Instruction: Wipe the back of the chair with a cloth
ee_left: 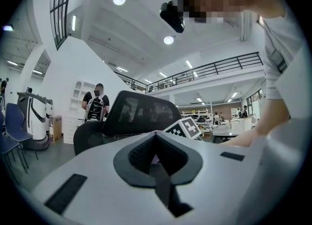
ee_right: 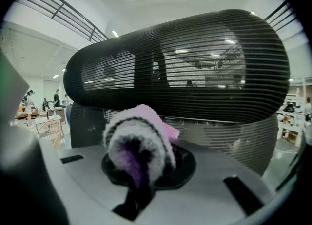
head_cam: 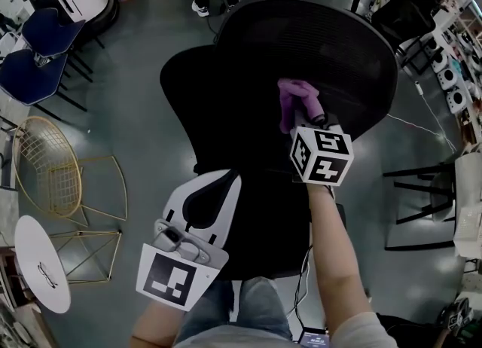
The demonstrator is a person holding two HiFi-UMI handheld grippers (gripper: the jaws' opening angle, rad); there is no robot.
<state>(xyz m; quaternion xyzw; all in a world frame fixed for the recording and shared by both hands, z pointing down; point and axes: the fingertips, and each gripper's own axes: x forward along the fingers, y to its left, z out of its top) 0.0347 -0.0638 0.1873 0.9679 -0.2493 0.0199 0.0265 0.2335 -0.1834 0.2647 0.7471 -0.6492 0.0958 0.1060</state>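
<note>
Workshop floor, to my left: gold wire chair [head_cam: 49, 166] near round white side table [head_cam: 38, 264], blue chairs [head_cam: 34, 75] beyond; person w/ backpack [ee_left: 96, 106] in bkgd.

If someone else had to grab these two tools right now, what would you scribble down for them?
Right gripper: shut on the purple cloth, held at the black mesh chair back; whether the cloth touches the mesh is unclear.
Left gripper: shut, empty, low near the person's body.
Done: the cloth is in the grip and up at the chair back. How much is already wiped doesn't show.
Left: sweep the cloth across the whole back.
</note>
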